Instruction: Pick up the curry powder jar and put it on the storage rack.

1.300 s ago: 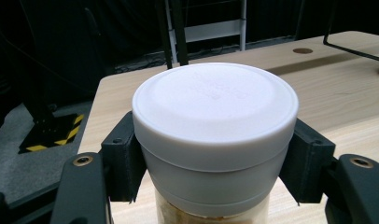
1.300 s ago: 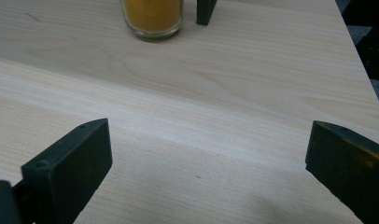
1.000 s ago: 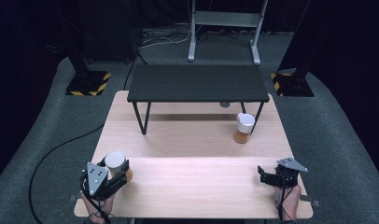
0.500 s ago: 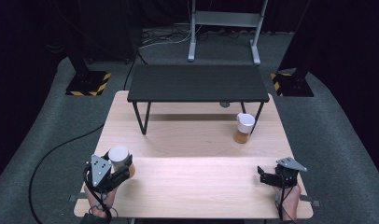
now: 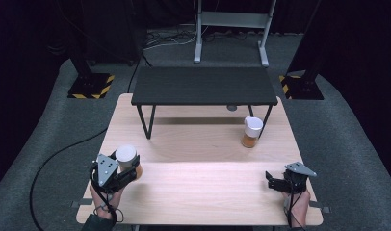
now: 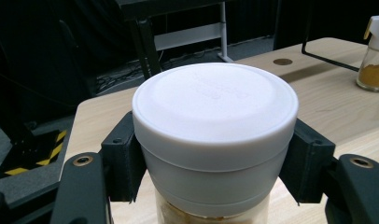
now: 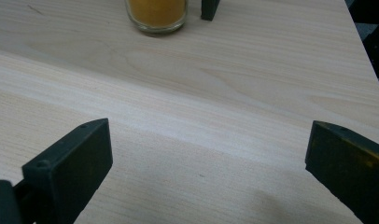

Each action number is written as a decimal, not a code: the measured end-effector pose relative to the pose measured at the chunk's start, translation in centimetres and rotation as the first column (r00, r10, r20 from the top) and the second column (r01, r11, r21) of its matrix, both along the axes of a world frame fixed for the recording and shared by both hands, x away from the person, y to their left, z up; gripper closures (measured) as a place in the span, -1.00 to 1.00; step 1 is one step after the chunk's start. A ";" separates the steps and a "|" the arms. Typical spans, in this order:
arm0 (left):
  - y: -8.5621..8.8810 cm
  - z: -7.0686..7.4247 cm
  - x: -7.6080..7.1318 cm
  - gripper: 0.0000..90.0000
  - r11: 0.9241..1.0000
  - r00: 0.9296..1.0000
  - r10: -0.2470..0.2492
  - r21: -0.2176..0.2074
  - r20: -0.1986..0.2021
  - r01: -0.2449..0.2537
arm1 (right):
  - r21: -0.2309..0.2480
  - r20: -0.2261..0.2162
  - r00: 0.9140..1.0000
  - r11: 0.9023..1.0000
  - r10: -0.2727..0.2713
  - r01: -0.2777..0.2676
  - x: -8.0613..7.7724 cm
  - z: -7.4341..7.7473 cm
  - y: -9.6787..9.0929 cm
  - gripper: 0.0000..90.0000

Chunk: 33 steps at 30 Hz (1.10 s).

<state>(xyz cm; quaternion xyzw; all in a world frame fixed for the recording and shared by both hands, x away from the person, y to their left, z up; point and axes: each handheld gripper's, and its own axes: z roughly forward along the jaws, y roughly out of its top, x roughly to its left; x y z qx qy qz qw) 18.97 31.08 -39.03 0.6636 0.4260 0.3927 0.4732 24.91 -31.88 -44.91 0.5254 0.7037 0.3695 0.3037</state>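
My left gripper point(image 5: 127, 167) at the near left of the wooden table point(image 5: 198, 192) is shut on a glass jar point(image 5: 126, 156) with a white lid. In the left gripper view both pads press the sides of that jar's lid point(image 6: 215, 107), and light brown contents show below the left gripper point(image 6: 215, 168). My right gripper point(image 5: 272, 182) rests near the front right edge. In the right gripper view the right gripper point(image 7: 206, 163) stands open over bare wood. A second jar point(image 5: 251, 132) of orange powder with a white flip lid stands upright at the far right.
A low black shelf on thin legs point(image 5: 203, 85) spans the back of the table. The orange jar point(image 7: 156, 14) stands beside one shelf leg point(image 7: 210, 9). It also shows far off point(image 6: 374, 60) in the left gripper view. Black stands and cables occupy the floor behind.
My left gripper has carried the white-lidded jar a little away from the front edge and slightly to the right. The right gripper has stayed still.
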 end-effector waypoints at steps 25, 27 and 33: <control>-0.3 1.6 2.5 -0.26 0.999 0.999 -0.044 0.018 0.018 0.044 | -0.017 -0.012 1.000 1.000 0.000 -0.001 0.2 0.1 0.3 -1.00; -0.3 1.6 2.6 -0.26 0.999 0.999 -0.044 0.017 0.018 0.044 | -0.016 -0.012 1.000 1.000 0.000 0.000 0.2 0.1 0.3 -1.00; -0.4 2.0 3.4 -0.26 0.999 0.999 -0.053 0.014 0.014 0.052 | -0.018 -0.014 1.000 1.000 0.002 -0.003 0.3 0.2 0.3 -1.00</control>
